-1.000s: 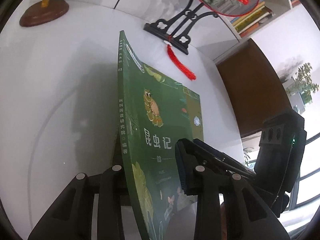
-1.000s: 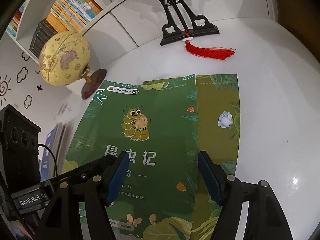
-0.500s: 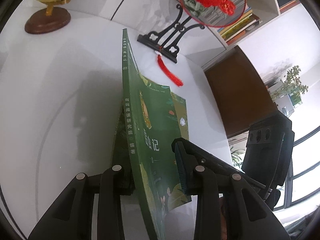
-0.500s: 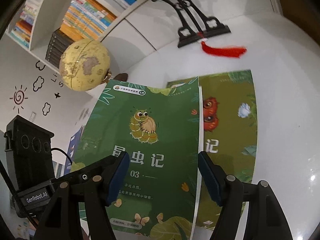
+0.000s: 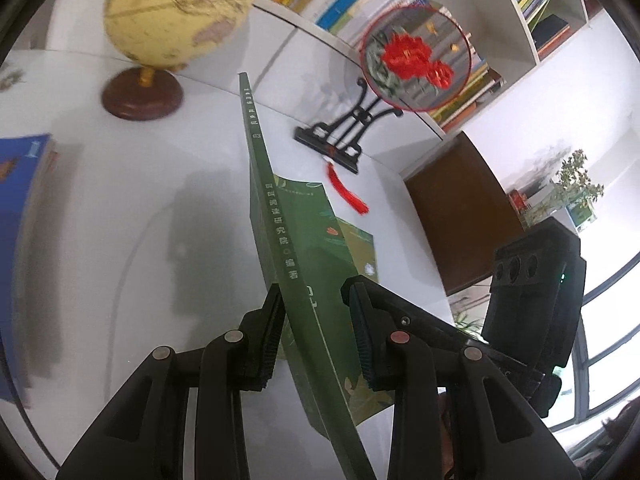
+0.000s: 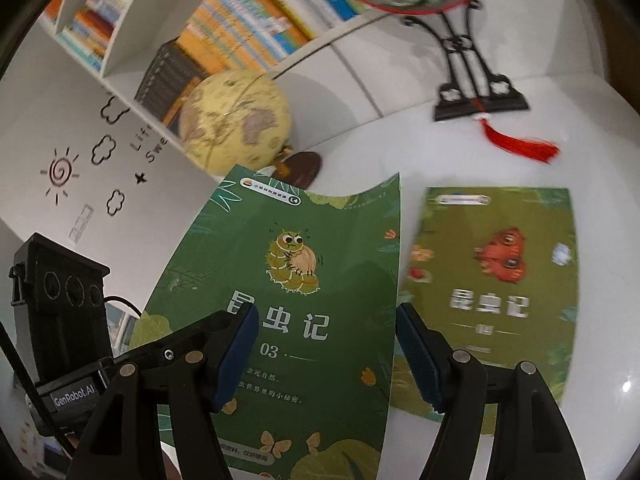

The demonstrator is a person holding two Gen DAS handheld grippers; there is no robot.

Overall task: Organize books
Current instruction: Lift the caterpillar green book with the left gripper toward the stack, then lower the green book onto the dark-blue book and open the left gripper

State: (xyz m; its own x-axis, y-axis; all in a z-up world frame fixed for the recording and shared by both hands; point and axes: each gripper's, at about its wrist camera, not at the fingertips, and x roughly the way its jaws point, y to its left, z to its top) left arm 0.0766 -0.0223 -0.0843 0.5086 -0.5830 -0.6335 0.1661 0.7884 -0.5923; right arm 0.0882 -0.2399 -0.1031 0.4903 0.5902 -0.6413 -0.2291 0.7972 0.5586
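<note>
You are holding the green caterpillar book (image 5: 298,304) up off the table (image 5: 120,200) in your left gripper (image 5: 316,332), its fingers pinching the book near the spine at the lower end, so the book is standing on edge with the spine facing the left wrist camera. That edge-on hold looks chosen so you can carry it clear of the other titles and set it with the rest of the books; that is a judgement from the task, since no target spot is showing.

Your right gripper (image 6: 326,356) is hovering in front of the same cover (image 6: 296,304), its blue pads spread wide either side of the cover's width and closing on nothing. It seems to be standing by to steady the cover, which is bowing at the top edge.

A second green book (image 6: 492,304), with a red insect on its cover, is lying flat on the table just to the right of the lifted one, toward your near edge. A blue book (image 5: 24,240) is lying near the table's left edge. The globe (image 5: 176,12) and the fan stand (image 5: 344,136) with its red tassel (image 5: 346,192) are sitting along the far edge, in front of the bookshelf (image 6: 240,20)
</note>
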